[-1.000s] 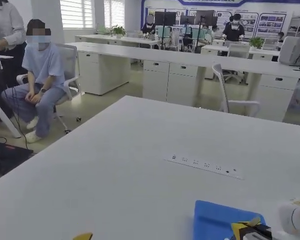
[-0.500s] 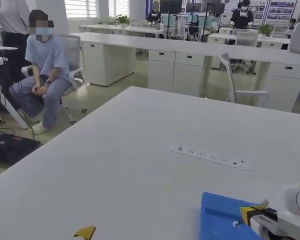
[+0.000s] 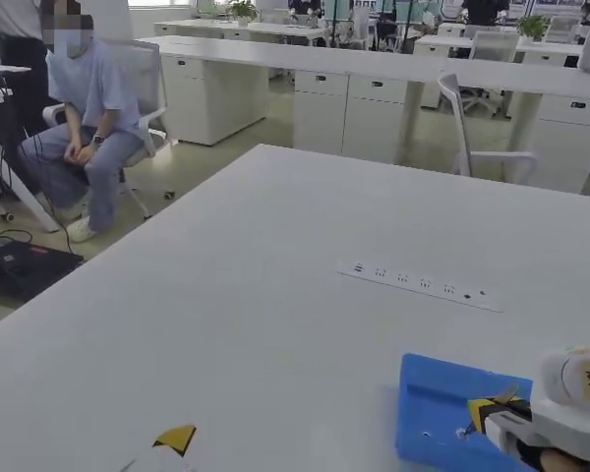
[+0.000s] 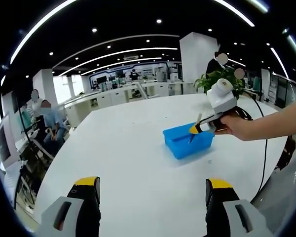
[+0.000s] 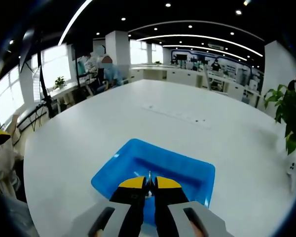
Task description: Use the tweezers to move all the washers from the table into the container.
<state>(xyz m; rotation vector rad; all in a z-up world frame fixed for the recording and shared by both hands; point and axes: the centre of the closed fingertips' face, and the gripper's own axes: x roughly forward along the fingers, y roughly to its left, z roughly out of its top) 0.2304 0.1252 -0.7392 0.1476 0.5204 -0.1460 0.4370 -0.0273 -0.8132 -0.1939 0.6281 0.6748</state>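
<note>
The right gripper [image 5: 148,184] has its jaws together, clamped on the tweezers [image 5: 149,176], whose tips point down into the blue container [image 5: 113,173]. Whether they carry a washer is too small to tell. The left gripper [image 4: 153,183] has its jaws wide apart and empty, low over the worktop's near edge, well apart from the container.

Over the last second the head view has tipped downward, so more of the container shows. That is the camera moving; the container itself has kept its place near the worktop's near right edge, and the tweezers have stayed above it. This looks like a drop, or the moment just after one.

The worktop [image 3: 275,295] is plain white, with a socket strip [image 3: 418,287] set into it toward the far side. Beyond it lies an open office where a person [image 3: 88,98] sits past the far left corner.
</note>
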